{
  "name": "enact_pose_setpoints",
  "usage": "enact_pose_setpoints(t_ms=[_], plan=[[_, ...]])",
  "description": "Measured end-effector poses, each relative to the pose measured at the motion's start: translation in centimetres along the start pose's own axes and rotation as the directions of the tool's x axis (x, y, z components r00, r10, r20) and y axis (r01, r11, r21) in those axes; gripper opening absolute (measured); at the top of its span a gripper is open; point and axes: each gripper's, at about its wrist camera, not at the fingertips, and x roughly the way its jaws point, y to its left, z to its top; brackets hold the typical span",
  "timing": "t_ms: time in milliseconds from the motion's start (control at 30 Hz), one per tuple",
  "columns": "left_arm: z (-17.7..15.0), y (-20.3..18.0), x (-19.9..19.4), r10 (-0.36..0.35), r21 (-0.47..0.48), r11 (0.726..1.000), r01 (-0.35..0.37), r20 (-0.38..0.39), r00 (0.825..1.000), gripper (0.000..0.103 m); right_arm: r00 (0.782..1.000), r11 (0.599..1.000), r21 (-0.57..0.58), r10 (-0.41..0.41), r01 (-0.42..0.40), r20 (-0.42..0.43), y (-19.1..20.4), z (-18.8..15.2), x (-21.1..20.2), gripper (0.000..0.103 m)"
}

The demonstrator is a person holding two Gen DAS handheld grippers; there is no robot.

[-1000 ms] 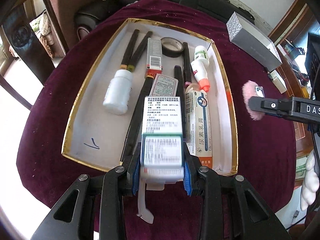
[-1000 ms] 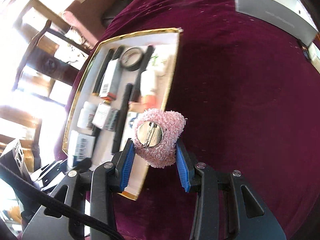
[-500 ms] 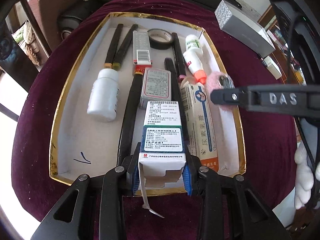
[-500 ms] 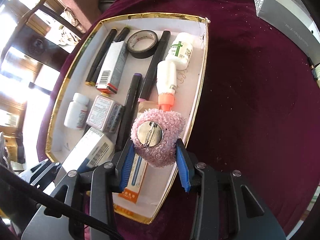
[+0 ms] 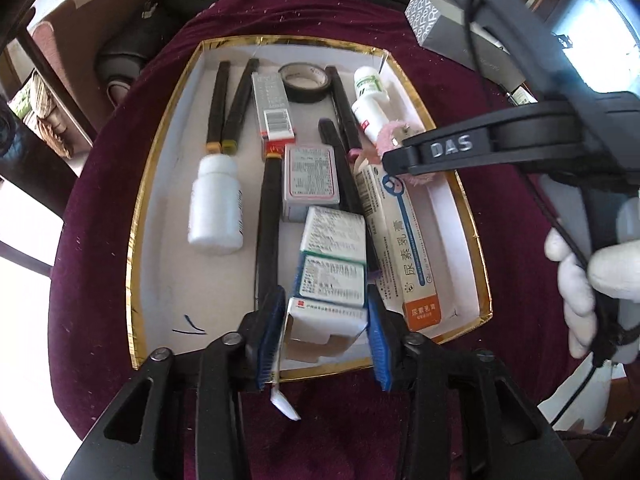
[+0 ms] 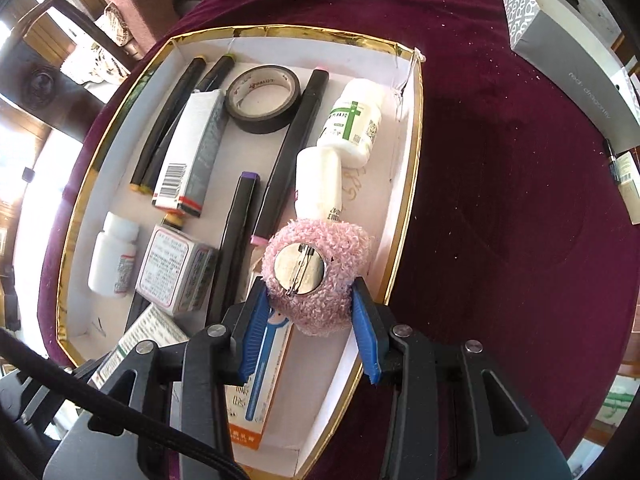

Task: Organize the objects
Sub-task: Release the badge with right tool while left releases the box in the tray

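The gold-rimmed tray [image 5: 136,240] sits on a maroon cloth. The left gripper [image 5: 322,326] has its jaws opening around a medicine box [image 5: 332,268] lying inside, the pads just clear. The right gripper [image 6: 308,320] pinches a pink fuzzy brooch [image 6: 316,272] above the tray's right side, hiding the bottle cap beneath.

Round tabletop [image 6: 500,208] draped in dark maroon velvet, flecked with pale specks. Bearing a white, gold-rimmed tray [image 6: 416,128] near the middle. Grey patterned box [image 6: 560,44] lying at the far edge, well apart.
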Motion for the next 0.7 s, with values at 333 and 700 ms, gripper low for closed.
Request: enact_pose_setpoints(t_ms=[333,700], plan=[[0.8,1.0,-0.9,-0.014,0.0,1.0,0.014,0.008,1.0,0.039,1.0,1.0,0.026,-0.017,0.017,-0.021,0.0,0.9,0.8,0.038],[0.9,0.2,-1.8,0.007,-0.012,1.0,-0.007,0.025,1.0,0.039,0.998,0.997,0.06,0.038,-0.041,0.054,-1.4,1.3,-2.7,0.054]])
